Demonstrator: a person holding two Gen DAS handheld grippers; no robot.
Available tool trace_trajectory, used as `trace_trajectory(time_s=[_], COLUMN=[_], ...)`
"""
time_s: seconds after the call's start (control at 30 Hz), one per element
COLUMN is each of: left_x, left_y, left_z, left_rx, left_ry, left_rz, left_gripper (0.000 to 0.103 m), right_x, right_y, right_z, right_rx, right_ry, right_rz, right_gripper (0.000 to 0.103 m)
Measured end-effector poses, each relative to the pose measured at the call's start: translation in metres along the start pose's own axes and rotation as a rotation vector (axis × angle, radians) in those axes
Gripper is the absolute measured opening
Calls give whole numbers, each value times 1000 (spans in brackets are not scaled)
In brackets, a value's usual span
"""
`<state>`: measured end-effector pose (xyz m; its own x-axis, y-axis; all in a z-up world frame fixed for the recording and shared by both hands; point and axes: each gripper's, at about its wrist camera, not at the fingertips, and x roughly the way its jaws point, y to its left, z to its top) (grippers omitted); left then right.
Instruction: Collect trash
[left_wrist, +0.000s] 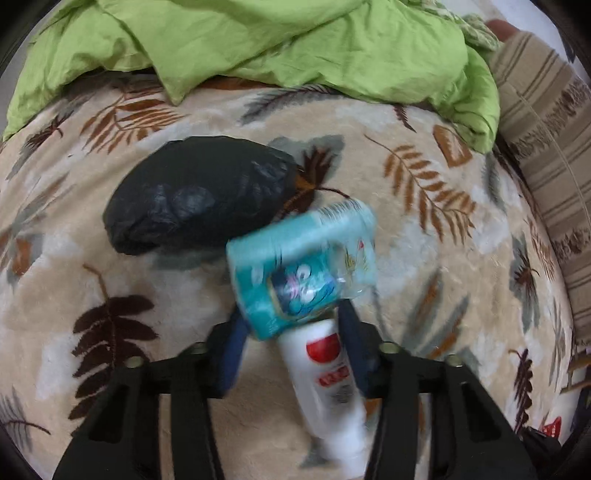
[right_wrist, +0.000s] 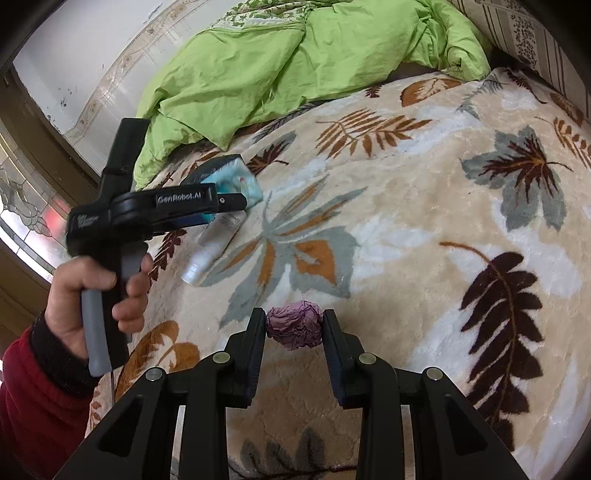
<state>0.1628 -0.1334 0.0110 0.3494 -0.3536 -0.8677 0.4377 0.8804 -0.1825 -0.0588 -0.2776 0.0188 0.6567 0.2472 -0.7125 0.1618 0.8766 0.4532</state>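
My right jaws grip a crumpled purple paper ball (right_wrist: 294, 329); my left jaws straddle a white tube (left_wrist: 330, 384), contact unclear.

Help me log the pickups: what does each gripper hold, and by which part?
Right gripper clamps the purple paper wad by its two sides. Left gripper straddles a teal packet and white tube; a grip cannot be told.

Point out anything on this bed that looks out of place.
Litter lies on the leaf-patterned fleece blanket: a white plastic tube lying flat, a teal tissue packet overlapping its top, a lumpy black plastic bag. A crumpled purple paper ball sits in the right gripper.
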Motion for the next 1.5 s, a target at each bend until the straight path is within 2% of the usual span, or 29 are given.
trace_trajectory(time_s=[0.13,0.3,0.43,0.6,0.63,0.67,0.73,0.83,1.13,1.3,1.5], left_x=[-3,-13,-24,-25,-24,-23,-23,-30,-85,-120,-159], left_y=[-1,-7,-9,-23,-23,-24,-25,-25,-28,-27,-42], left_z=[-6,-28,-49,-62,-61,-60,-61,-71,-161,-206,-239], left_rx=[-14,-47,-78,-9,-9,-9,-10,-29,-27,-73,-57], left_ry=[-18,-12,-24,-43,-48,-58,-70,-87,-116,-140,-243], left_rz=[-6,-52,-50,21,30,47,80,87,73,66,130], left_gripper=[34,33,45,47,44,36,32,30,30,29,29], right_x=[0,-3,-5,-6,-6,-7,-10,-17,-49,-63,-83], right_y=[0,-1,-3,-2,-2,-1,1,4,19,34,54], right_z=[-1,-1,-2,-3,-3,-3,-3,-7,-29,-48,-72], right_rx=[1,9,14,13,13,12,7,4,-10,-63,-173], right_ry=[-3,-12,-16,-20,-20,-21,-28,-40,-71,-72,-105], right_rz=[6,6,6,9,10,10,9,8,33,29,1], right_gripper=[32,32,33,33,33,33,33,33,33,33,33])
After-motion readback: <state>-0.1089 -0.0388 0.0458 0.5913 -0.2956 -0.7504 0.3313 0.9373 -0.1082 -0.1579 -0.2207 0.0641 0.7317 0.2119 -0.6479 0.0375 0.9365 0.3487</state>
